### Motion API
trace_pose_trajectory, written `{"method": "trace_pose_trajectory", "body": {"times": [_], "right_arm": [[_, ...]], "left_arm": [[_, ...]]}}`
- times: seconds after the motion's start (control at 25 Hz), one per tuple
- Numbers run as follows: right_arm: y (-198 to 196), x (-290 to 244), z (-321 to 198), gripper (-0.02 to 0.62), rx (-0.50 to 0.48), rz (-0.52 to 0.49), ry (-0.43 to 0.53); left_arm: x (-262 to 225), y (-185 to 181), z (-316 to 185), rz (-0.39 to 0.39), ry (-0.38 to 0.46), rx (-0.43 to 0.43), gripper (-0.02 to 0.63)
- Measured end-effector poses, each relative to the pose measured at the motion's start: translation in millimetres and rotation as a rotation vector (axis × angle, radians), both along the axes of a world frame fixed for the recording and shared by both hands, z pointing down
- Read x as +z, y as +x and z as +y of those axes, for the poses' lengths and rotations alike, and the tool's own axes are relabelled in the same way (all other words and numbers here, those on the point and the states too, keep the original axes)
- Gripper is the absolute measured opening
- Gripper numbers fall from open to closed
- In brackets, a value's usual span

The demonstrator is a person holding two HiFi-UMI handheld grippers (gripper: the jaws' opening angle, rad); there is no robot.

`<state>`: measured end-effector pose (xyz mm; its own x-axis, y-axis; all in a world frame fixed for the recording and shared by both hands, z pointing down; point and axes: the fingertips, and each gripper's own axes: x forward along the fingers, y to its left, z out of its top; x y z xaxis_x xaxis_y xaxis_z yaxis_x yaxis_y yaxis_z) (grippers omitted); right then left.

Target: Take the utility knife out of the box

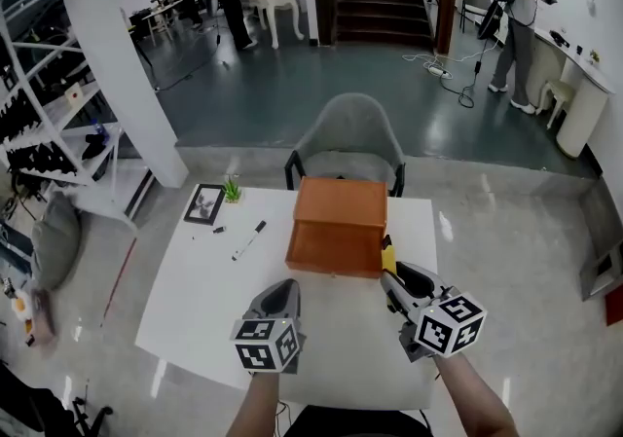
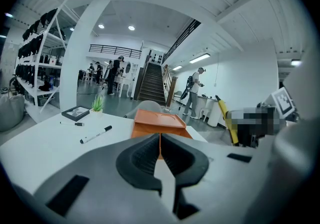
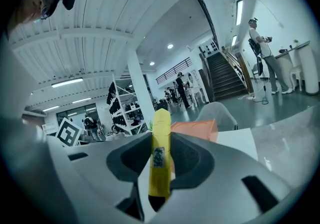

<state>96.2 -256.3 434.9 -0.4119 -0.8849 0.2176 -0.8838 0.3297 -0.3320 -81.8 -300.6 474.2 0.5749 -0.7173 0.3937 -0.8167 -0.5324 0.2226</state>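
An orange box (image 1: pixel 337 226) with its lid down sits at the far middle of the white table (image 1: pixel 204 289). My right gripper (image 1: pixel 389 273) hovers just right of the box's near corner and is shut on a yellow utility knife (image 3: pixel 160 158), which stands upright between the jaws with its tip (image 1: pixel 387 253) poking above them. In the left gripper view the knife (image 2: pixel 226 118) shows at the right, beyond the box (image 2: pixel 159 124). My left gripper (image 2: pixel 160 157) is shut with nothing in it, in front of the box (image 3: pixel 195 129), and shows low in the head view as left gripper (image 1: pixel 282 299).
A black marker (image 1: pixel 249 239), a small black cap (image 1: pixel 219 229), a framed picture (image 1: pixel 204 203) and a little green plant (image 1: pixel 232 191) lie on the table's far left. A grey chair (image 1: pixel 348 143) stands behind the table. People work at benches in the background.
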Motion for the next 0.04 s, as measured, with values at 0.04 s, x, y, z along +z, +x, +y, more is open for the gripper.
{"method": "trace_pose_trajectory", "body": {"times": [0.04], "right_arm": [[0.0,0.6,-0.2,0.114,0.003,-0.004,-0.001]], "left_arm": [[0.5,-0.6,-0.1,0.000,0.000,-0.001,0.015]]}}
